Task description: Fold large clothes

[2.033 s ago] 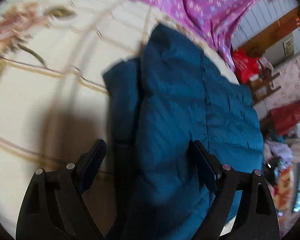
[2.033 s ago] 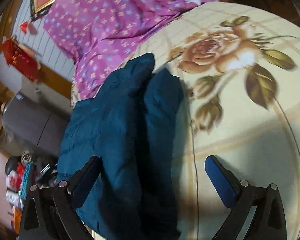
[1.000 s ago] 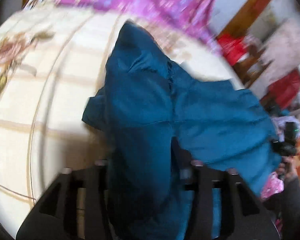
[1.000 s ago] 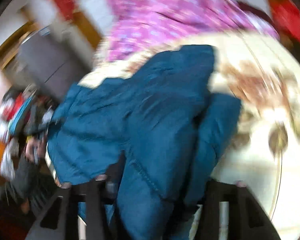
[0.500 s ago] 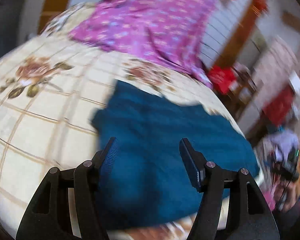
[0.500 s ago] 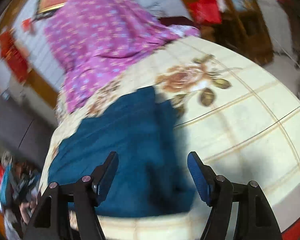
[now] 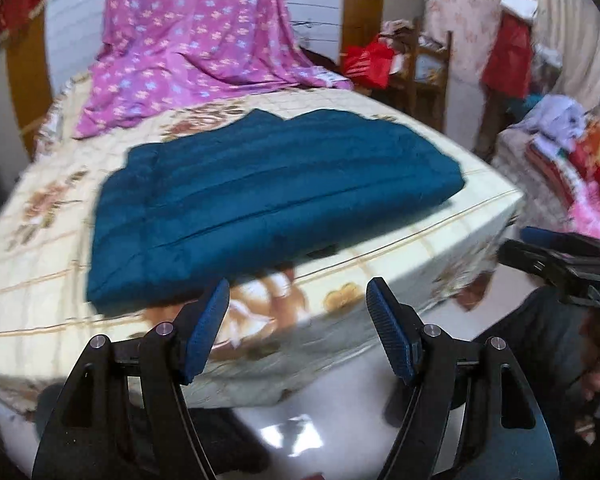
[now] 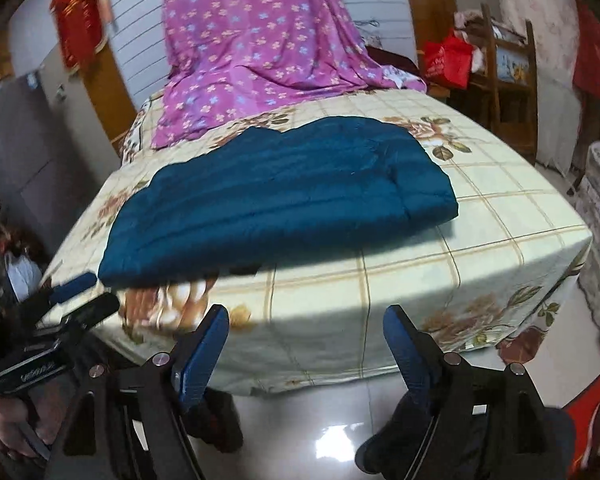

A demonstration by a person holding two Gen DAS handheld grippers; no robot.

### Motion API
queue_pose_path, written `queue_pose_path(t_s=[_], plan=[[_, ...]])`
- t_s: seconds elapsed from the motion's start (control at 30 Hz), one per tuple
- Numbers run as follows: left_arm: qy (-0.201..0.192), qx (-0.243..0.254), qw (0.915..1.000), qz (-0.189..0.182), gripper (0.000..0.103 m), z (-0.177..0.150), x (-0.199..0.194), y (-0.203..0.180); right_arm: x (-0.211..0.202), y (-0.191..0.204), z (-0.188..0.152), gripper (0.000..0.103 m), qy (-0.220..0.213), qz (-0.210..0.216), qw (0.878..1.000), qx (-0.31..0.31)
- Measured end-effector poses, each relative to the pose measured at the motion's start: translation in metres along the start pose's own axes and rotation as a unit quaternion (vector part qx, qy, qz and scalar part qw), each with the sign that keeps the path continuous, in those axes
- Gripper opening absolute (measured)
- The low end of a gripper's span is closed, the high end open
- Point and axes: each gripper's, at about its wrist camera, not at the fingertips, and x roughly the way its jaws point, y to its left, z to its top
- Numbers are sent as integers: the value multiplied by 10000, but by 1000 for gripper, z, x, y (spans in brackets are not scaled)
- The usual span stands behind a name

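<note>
Teal quilted jacket (image 7: 268, 196) folded into a flat, broad rectangle, lying on the bed (image 7: 440, 264) near its foot edge, long side running across the bed; near fold line just short of the mattress edge. Same jacket (image 8: 284, 196) in the right wrist view, flat on the checked floral bedspread (image 8: 500, 216), bare sheet to its right. Purple flowered sheet (image 7: 196, 40) draped beyond the jacket at the head of the bed, apart from it.

Left gripper (image 7: 298, 324) clear of the bed, over the hanging bedspread edge and the glossy floor (image 7: 332, 416); jaws opening, nothing between the blue pads (image 7: 206, 328), no contact with the jacket. Right gripper (image 8: 306, 348) likewise off the bed; jaws opening, gap empty, pads (image 8: 406, 352) touching no fabric.

Each gripper visible at the margin of the other's view, held by a hand (image 8: 8, 424). Dark shapes on the floor below the grippers, possibly the person's feet; blurred, not confirmed
</note>
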Motion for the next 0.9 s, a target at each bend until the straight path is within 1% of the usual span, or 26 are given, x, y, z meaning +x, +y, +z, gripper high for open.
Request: queue_pose_path(t_s=[0.07, 0.13, 0.2, 0.23, 0.3, 0.4, 0.53, 0.6, 0.63, 0.67, 0.73, 0.8, 0.87, 0.9], plan=[[-137, -7, 9995, 300, 71, -3, -5, 7, -7, 6, -7, 78, -81, -53, 9998, -164], [-351, -29, 9969, 708, 71, -1, -12, 11, -13, 8, -10, 78, -136, -42, 9996, -255], [-380, 35, 9950, 928, 72, -1, -16, 11, -17, 8, -11, 78, -175, -1, 9995, -262], [-362, 42, 9945, 977, 72, -2, -17, 13, -19, 8, -10, 78, -202, -3, 9994, -265], [-359, 21, 9944, 994, 72, -2, -22, 14, -21, 7, -8, 78, -238, -7, 9993, -272], [-440, -27, 9949, 903, 72, -2, -31, 15, -23, 6, -8, 78, -303, -47, 9992, -262], [-837, 85, 9939, 719, 72, -4, -42, 9, -22, 7, -9, 78, -259, -27, 9992, -292], [-1105, 14, 9918, 648, 72, -6, -48, 8, -23, 9, -9, 78, -264, -46, 9991, -337], [-1156, -2, 9915, 602, 72, -5, -50, 8, -23, 10, -9, 78, -267, -66, 9990, -362], [-1134, -11, 9919, 581, 72, -5, -51, 7, -23, 10, -9, 78, -267, -67, 9990, -366], [-928, 77, 9935, 648, 72, -2, -49, 4, -24, 11, -9, 78, -278, -48, 9990, -351], [-600, 124, 9958, 678, 72, 2, -43, 4, -26, 13, -7, 78, -297, -36, 9989, -367], [-204, -69, 9974, 685, 72, 7, -33, 8, -28, 17, -3, 78, -322, -29, 9985, -437], [-68, -189, 9978, 637, 71, 7, -30, 9, -29, 18, -2, 78, -320, -25, 9984, -463]])
